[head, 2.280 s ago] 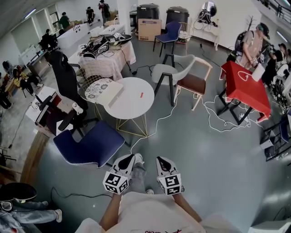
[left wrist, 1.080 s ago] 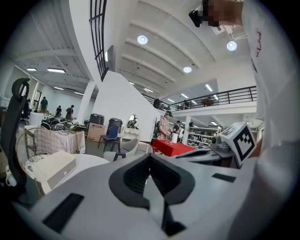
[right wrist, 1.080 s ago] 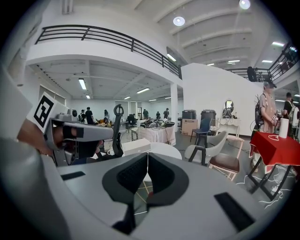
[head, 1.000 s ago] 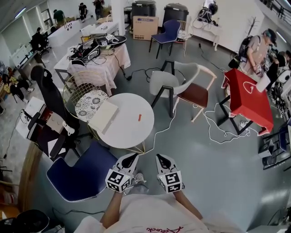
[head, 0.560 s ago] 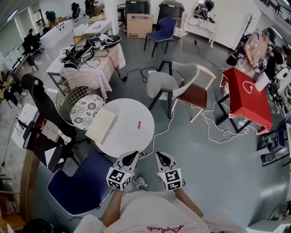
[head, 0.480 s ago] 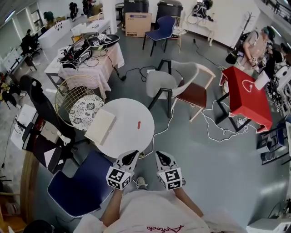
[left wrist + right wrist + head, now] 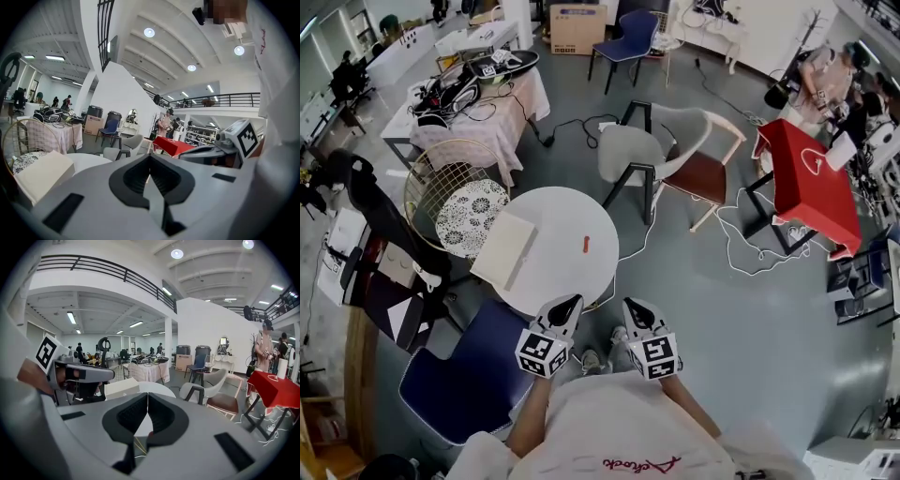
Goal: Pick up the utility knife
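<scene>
The utility knife (image 7: 585, 244), small and orange-red, lies on the round white table (image 7: 572, 202), right of its middle. My left gripper (image 7: 570, 304) is shut and empty, its tip over the table's near edge. My right gripper (image 7: 630, 305) is also shut and empty, just off that edge, short of the knife. In the left gripper view the jaws (image 7: 150, 157) are closed, with the table (image 7: 89, 161) beyond. In the right gripper view the closed jaws (image 7: 147, 399) point at the table (image 7: 157, 389).
A flat white box (image 7: 504, 248) lies on the table's left part. A blue chair (image 7: 478, 375) stands at my near left, a wire chair with a lace cushion (image 7: 464, 202) beyond it. A grey chair (image 7: 642, 155), a brown-seated chair (image 7: 698, 173) and a red table (image 7: 811, 183) stand to the right.
I have walked closer to the round table; both grippers moved forward, so their tips now reach its near edge. Both jaws stayed shut.
</scene>
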The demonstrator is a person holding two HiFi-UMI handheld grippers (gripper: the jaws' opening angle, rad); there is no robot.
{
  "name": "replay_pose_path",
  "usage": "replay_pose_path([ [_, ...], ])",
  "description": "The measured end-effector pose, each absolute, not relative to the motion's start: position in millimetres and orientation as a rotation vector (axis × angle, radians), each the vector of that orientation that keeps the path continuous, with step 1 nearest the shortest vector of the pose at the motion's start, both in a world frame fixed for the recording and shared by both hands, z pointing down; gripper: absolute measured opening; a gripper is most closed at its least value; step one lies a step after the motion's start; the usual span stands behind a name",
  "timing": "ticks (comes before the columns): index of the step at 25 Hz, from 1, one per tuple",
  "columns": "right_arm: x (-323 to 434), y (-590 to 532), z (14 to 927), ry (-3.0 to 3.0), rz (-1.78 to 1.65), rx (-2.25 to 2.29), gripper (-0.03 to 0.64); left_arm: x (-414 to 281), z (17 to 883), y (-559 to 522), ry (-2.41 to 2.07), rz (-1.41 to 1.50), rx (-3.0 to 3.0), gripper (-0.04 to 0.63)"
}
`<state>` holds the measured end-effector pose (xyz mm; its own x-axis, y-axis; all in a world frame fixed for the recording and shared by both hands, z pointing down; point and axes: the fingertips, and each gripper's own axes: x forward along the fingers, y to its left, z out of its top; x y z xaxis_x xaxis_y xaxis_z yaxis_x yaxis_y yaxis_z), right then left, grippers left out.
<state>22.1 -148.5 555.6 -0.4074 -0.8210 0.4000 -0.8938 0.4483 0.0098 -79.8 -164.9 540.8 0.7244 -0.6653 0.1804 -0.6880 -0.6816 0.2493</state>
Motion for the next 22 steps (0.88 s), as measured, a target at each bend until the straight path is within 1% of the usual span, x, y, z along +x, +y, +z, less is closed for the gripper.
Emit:
replay_pose_path([
  [8,20,-178,561,-2.382,0.299,1.417,0.017,-79,545,-192,-1.094,0.108,2.608,0.012],
  [15,25,-238,562,-2.422,0.284,1.370,0.017,-71,556,-244,-1.132,0.134,2.582,0.012],
  [22,37,-286,577,-2.425,0.339,1.302,0.017,-63,580,-289,-1.161,0.204,2.516,0.012],
])
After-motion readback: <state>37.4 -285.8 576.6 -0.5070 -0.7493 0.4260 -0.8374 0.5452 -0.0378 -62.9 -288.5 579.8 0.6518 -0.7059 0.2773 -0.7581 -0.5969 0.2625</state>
